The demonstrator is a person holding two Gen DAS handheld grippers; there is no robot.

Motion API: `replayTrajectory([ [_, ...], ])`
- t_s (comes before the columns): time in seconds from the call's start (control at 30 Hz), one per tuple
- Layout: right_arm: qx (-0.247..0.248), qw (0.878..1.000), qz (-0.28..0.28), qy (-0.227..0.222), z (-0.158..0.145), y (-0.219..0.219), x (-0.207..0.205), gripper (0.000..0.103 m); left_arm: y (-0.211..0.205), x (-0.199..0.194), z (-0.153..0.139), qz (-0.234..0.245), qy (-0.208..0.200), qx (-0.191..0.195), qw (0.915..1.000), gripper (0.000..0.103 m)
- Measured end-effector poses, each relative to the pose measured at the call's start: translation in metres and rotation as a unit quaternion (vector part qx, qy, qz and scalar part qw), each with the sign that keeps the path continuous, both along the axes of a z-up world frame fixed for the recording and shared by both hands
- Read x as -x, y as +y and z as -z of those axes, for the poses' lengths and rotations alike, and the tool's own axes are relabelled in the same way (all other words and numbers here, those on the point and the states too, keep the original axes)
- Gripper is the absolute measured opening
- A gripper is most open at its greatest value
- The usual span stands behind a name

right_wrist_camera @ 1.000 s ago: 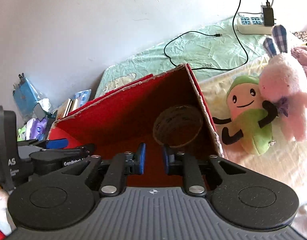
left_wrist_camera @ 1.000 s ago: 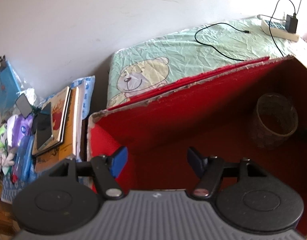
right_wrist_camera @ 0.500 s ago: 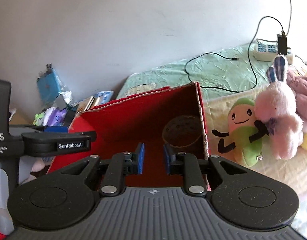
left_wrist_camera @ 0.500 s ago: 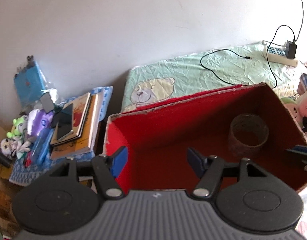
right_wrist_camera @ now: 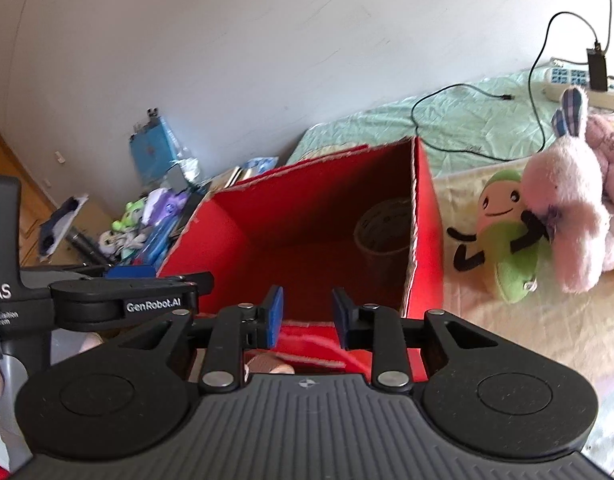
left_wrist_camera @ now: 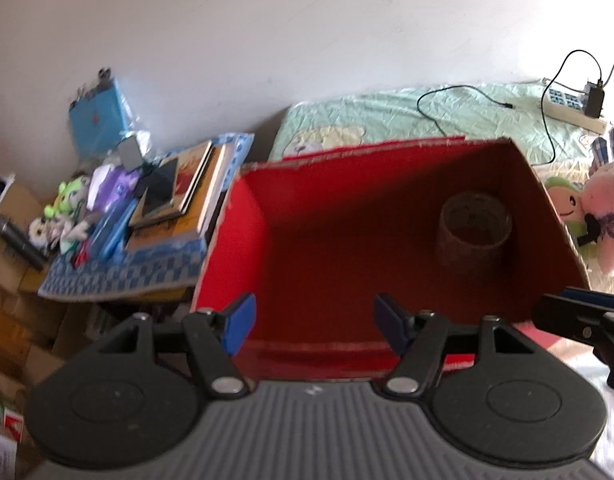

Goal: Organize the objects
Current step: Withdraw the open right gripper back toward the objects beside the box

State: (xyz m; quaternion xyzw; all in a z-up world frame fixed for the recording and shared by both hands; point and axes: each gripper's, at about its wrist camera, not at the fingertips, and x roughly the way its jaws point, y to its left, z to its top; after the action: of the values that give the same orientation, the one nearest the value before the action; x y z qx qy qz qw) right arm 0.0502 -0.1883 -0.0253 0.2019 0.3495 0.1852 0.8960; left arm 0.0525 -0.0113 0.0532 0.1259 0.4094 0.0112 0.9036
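Hovering at the red box (left_wrist_camera: 387, 240) near rim, both tongs gape empty: left (left_wrist_camera: 314, 326), right (right_wrist_camera: 307, 316)

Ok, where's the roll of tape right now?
The roll of tape stands inside the red box, in its far right corner in both wrist views, with the green plush and pink bunny just outside that right wall.

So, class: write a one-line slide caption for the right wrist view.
Open right gripper faces a red box holding a tape roll; plush toys lie beside it.
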Motion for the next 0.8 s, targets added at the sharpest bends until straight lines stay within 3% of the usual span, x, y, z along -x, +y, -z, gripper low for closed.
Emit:
replayTrajectory([
  [0.37,-0.028,0.999,-0.032,0.034,0.013,-0.011,0.014,0.029,-0.006,0.026,0.009,-0.029,0.028,-0.002,0.9992,0.071],
  [0.8,-0.052,0.994,-0.038,0.090,0.035,-0.014,0.017,0.030,-0.008,0.032,0.022,-0.021,0.053,-0.017,0.9982,0.072],
])
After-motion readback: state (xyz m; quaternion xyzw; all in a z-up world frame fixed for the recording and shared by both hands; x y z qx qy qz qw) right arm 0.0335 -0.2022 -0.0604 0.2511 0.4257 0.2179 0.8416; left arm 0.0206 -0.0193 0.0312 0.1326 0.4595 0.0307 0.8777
